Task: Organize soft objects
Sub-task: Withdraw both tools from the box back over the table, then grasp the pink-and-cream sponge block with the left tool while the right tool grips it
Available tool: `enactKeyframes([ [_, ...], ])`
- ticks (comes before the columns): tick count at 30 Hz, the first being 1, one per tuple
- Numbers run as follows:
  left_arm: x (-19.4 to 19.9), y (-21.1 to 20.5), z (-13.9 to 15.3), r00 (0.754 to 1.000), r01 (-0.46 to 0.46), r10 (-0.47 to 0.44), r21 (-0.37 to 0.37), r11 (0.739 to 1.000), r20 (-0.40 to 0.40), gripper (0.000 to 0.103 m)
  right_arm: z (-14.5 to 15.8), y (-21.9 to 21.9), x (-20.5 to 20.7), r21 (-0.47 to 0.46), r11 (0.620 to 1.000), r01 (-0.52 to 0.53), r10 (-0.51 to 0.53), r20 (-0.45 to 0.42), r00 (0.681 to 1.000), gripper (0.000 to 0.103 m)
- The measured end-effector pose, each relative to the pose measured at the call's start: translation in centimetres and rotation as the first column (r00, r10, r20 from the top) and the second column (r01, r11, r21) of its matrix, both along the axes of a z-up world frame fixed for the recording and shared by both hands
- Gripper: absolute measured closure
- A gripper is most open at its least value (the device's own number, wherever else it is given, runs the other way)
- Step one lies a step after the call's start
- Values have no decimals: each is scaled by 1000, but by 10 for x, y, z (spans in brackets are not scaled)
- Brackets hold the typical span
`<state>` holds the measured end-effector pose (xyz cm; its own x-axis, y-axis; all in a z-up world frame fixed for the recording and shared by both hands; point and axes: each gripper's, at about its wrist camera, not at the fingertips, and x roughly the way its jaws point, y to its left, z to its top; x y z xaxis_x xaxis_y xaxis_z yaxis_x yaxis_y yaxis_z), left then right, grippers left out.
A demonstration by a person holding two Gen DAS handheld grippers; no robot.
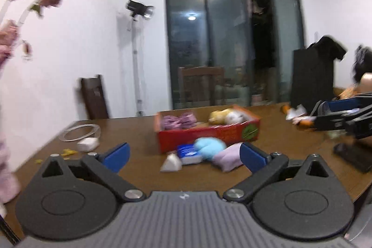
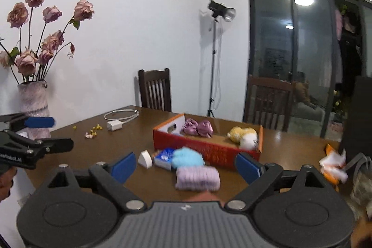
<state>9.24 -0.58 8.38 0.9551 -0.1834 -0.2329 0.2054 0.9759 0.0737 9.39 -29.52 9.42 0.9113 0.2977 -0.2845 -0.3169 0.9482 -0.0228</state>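
Note:
A red cardboard box [image 1: 209,135] [image 2: 204,149] sits on the brown table and holds two purple soft items [image 2: 198,127] and a yellow-and-white plush [image 2: 244,135]. In front of it lie a light blue soft item [image 1: 209,147] [image 2: 187,157], a lilac soft item [image 1: 229,158] [image 2: 197,178], a blue packet [image 1: 188,152] [image 2: 164,158] and a white wedge [image 1: 171,163] [image 2: 145,158]. My left gripper [image 1: 184,157] is open and empty, above the table short of these items. My right gripper [image 2: 186,167] is open and empty, with the lilac item between its fingers' line of sight.
A white charger with coiled cable [image 2: 118,120] and yellow crumbs [image 2: 93,129] lie at the table's far left. A vase of dried roses [image 2: 34,106] stands at the left edge. Chairs [image 2: 155,91] stand behind the table. Orange-white wrappers [image 2: 332,165] and a dark flat object [image 1: 353,156] lie on the right.

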Motion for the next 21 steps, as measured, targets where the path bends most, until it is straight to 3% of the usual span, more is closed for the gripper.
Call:
enactKeyframes([
  [4, -18, 9, -11, 1000, -1, 1, -7, 1000, -28, 0, -24, -2, -30, 45, 998, 36, -35, -13, 999, 9],
  [10, -12, 13, -18, 997, -27, 25, -33, 999, -74, 0, -43, 0, -46, -36, 998, 46, -46, -21, 999, 9],
  [21, 13, -47, -42, 973, 135, -147, -78, 988, -178, 0, -77, -16, -14, 19, 992, 122, -119, -117, 986, 8],
])
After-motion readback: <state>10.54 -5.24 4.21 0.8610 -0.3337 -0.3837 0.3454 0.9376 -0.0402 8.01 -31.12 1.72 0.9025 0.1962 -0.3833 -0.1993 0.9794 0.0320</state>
